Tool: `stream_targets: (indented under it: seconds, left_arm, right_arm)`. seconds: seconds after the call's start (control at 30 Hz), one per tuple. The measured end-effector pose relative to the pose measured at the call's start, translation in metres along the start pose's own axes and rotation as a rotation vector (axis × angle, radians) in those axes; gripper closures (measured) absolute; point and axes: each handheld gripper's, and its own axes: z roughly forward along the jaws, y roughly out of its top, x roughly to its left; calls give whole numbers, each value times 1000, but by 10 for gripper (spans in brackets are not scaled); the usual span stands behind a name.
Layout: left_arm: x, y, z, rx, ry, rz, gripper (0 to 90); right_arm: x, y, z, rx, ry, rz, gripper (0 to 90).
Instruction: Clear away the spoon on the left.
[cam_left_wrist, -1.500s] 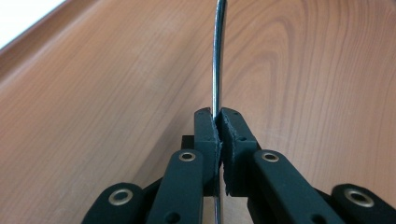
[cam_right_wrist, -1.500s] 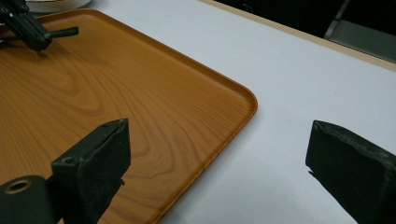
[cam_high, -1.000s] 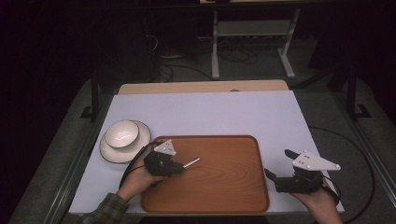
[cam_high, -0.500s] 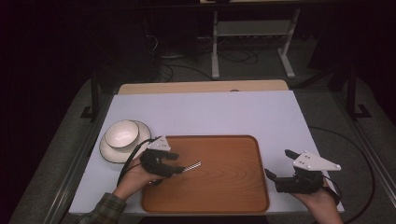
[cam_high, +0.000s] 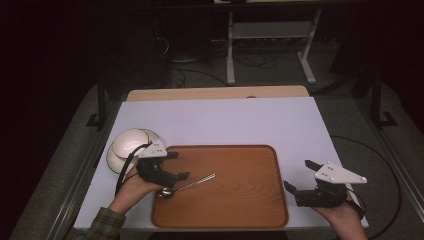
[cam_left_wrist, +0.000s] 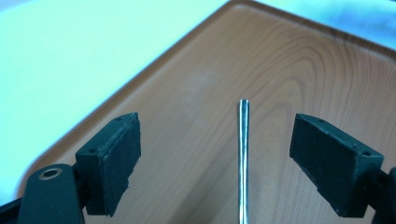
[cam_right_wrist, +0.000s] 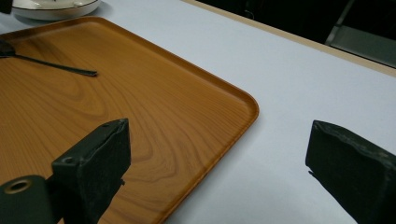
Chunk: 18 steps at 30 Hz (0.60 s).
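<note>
A metal spoon (cam_high: 187, 185) lies on the wooden tray (cam_high: 240, 200), its bowl end toward the person's left hand. My left gripper (cam_high: 179, 165) hovers just above the tray's left edge. Its jaws have just been opening and now stand wide apart. In the left gripper view the spoon's thin handle (cam_left_wrist: 243, 154) runs between the pads of the left gripper (cam_left_wrist: 217, 140) without touching either. My right gripper (cam_high: 301, 175) rests off the tray's right edge, open with nothing in it. In the right gripper view the right gripper (cam_right_wrist: 219, 154) spans the tray's corner (cam_right_wrist: 233, 107), with the spoon handle (cam_right_wrist: 56, 65) farther off.
A white bowl on a white plate (cam_high: 127, 145) stands on the pale table top (cam_high: 225, 120) just left of the tray; its rim (cam_right_wrist: 56, 7) shows in the right gripper view. Beyond the table's far edge are a dark floor, cables and a metal stand (cam_high: 270, 35).
The left gripper was shut on the spoon handle; it has opened and lifted back toward the tray's left edge. The spoon now lies free on the tray. The right gripper has kept still.
</note>
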Motion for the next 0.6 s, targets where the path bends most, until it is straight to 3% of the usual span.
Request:
stream_targets:
  seconds: [0.33,0.6]
  left_arm:
    - [1,-13,-34,-62,74,-10,161]
    - [7,-30,-58,-75,128,-30,162]
  right_arm:
    - [0,1,-2,-14,0,1,60]
    - [0,1,-1,-13,3,-1,60]
